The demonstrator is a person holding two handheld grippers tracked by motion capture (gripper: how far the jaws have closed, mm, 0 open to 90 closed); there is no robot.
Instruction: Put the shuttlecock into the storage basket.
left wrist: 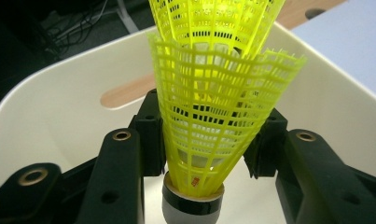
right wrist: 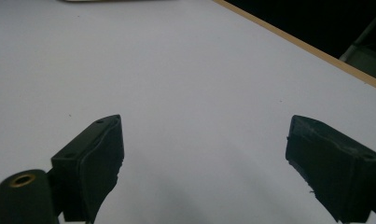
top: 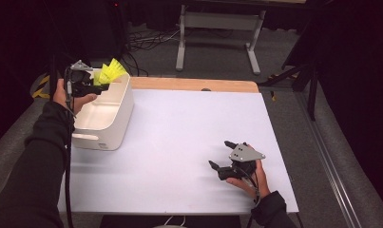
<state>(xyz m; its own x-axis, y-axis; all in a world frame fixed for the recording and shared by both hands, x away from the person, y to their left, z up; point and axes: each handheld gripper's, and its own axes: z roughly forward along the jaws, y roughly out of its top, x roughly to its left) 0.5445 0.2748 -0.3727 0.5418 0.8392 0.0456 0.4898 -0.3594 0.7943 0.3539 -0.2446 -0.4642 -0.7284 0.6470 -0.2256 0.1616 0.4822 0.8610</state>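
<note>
In the high view, the left gripper [top: 95, 83] hangs over the far end of the white bin [top: 115, 111], which stands at the left edge of the table [top: 189, 128]. It grips 2 yellow shuttlecocks [top: 109, 73], nested 1 inside the other, above the bin's far rim. Their long axis tilts up and away from the bin, skirts flaring toward the far right, cork ends back in the gripper. The right gripper [top: 222, 154] rests low on the table, well apart from the bin toward the near right, its jaws spread with nothing between them.

In the left gripper view, the jaws press on both sides of the outer shuttlecock's mesh skirt [left wrist: 218, 126], just above its grey cork base [left wrist: 192, 210]. The second shuttlecock [left wrist: 218, 21] sits inside the 1st, open ends pointing away from the camera. The bin's pale inside wall [left wrist: 59, 116] lies behind them.

In the right gripper view, both jaws stand wide apart over bare table [right wrist: 199, 70].
</note>
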